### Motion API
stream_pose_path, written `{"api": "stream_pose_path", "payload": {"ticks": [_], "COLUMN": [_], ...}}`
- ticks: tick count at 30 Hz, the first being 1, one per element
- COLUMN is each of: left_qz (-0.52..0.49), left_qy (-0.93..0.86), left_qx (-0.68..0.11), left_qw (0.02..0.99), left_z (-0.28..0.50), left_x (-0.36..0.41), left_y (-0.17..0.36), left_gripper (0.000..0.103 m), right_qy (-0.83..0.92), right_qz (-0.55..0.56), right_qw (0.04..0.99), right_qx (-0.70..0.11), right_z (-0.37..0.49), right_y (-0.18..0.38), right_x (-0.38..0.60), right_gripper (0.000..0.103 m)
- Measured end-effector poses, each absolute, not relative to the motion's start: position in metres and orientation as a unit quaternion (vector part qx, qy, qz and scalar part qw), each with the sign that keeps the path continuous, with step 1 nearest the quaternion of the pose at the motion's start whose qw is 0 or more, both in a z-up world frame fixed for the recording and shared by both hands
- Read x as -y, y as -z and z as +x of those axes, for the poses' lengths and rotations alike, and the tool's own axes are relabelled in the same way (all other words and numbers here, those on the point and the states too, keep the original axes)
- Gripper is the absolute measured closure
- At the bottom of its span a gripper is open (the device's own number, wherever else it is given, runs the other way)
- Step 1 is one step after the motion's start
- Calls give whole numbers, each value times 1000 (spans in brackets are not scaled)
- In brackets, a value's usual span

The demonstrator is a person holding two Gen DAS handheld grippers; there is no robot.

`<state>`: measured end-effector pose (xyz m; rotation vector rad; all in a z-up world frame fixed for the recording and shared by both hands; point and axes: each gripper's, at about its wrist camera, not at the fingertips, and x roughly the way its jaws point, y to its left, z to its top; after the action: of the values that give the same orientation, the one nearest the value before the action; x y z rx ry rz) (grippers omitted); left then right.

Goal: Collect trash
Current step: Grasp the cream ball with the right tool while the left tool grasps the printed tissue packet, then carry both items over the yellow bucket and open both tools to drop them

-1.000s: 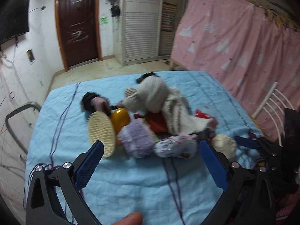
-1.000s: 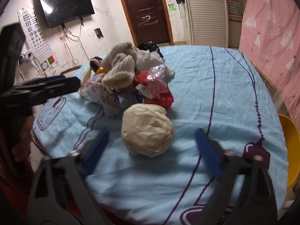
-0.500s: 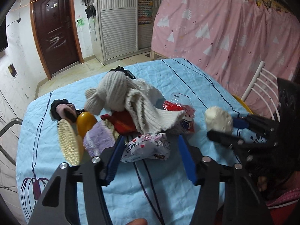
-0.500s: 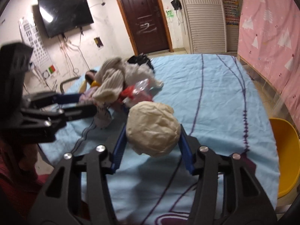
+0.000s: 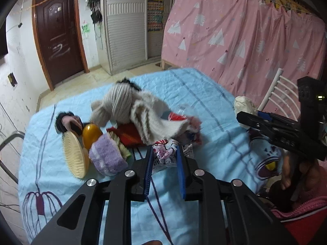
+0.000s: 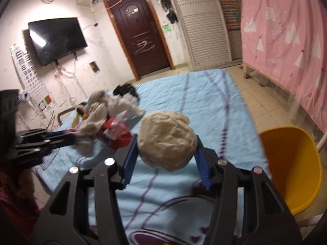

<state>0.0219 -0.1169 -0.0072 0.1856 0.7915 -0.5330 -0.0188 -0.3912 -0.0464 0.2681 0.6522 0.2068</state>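
Observation:
My left gripper (image 5: pixel 164 153) is shut on a white printed snack wrapper (image 5: pixel 164 156) at the near edge of the pile on the blue tablecloth (image 5: pixel 194 94). My right gripper (image 6: pixel 166 143) is shut on a cream crumpled paper ball (image 6: pixel 166 140) and holds it above the cloth; the ball also shows in the left wrist view (image 5: pixel 244 105). A red and clear wrapper (image 6: pixel 117 129) lies in the pile. A yellow bin (image 6: pixel 292 167) stands off the table edge to the right of the right gripper.
The pile holds a beige knit hat and scarf (image 5: pixel 126 106), a purple sponge (image 5: pixel 108 157), a cream brush (image 5: pixel 74 157), a yellow oval thing (image 5: pixel 91 134) and a black item (image 5: pixel 65 120). A white chair (image 5: pixel 282 94) and pink curtain (image 5: pixel 245 40) stand to the right.
My left gripper moved in and closed on the printed wrapper. My right gripper closed on the paper ball, lifted it off the cloth and swung right, bringing the yellow bin into view.

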Motion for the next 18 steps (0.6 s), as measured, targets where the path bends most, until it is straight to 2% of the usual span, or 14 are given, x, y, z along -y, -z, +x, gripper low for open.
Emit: {"api": "stream_pose_path", "payload": {"ticks": [5, 11, 18], "left_qz": [103, 110, 98], "left_qy": [284, 326, 388], "left_qx": [-341, -312, -325], "left_qw": [890, 885, 857], "left_z": [8, 14, 23], "left_x": [136, 193, 268], "left_y": [-23, -44, -44], "left_gripper": [90, 90, 90], "right_qy": [-50, 53, 118], "right_qz": [152, 148, 154], "right_qw": [940, 941, 933], "right_qx": [-301, -298, -304], "right_z": [-24, -31, -42], "right_y": [44, 55, 72], "right_x": [427, 469, 506], "right_gripper": [52, 52, 52]}}
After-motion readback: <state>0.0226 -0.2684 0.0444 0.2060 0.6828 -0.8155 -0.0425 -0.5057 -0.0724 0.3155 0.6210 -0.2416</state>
